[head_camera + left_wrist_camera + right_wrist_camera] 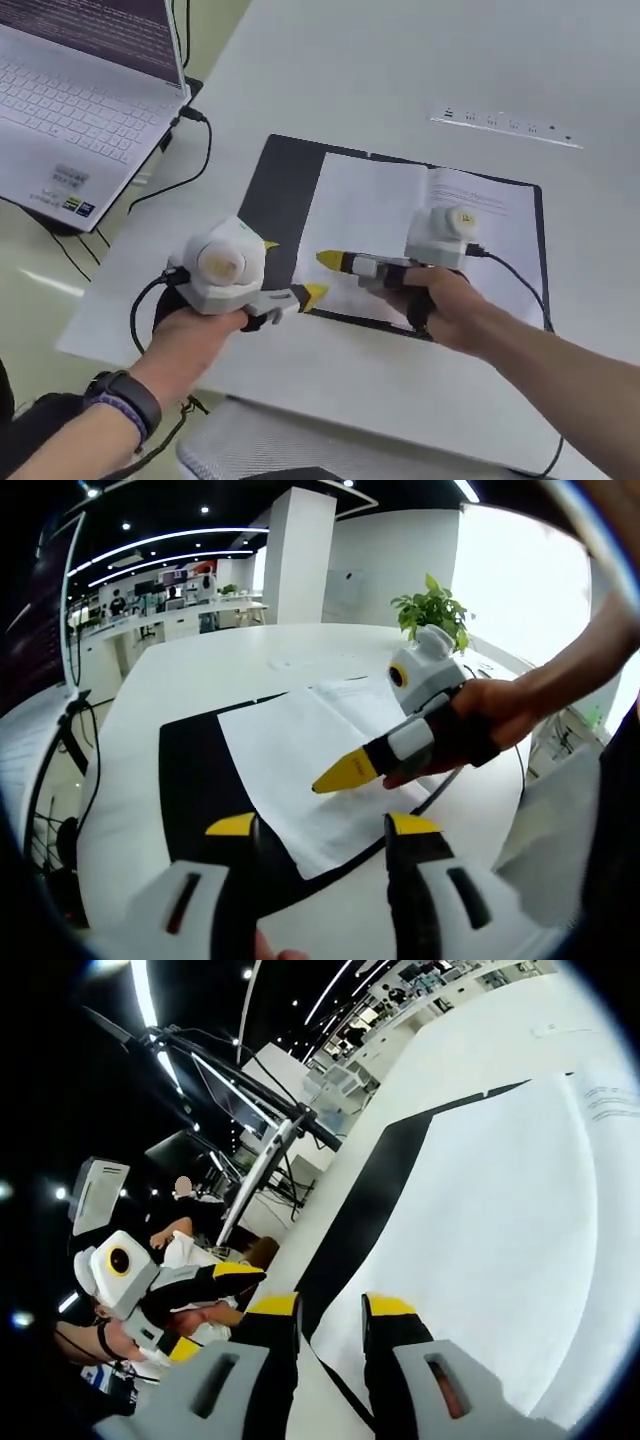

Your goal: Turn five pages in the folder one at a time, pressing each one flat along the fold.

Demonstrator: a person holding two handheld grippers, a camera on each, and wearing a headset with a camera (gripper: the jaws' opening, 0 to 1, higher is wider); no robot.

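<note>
left gripper [292, 270], right gripper [330, 262] at open folder's [285, 190] near edge

- A white tabletop [400, 60] spreads across the head view.
- An open white laptop [80, 100] stands just off its left edge, its screen lit with lines of text and stickers on its palm rest.
- A black cable [207, 150] is plugged into the laptop's right side and loops over the tabletop's left edge.
- A flush strip of sockets [505, 127] is set into the far right of the tabletop.
- The left gripper view shows a leafy green plant [432, 610] beyond the far edge.
- A white square pillar [298, 555] rises behind, under curved ceiling light strips [160, 555].
</note>
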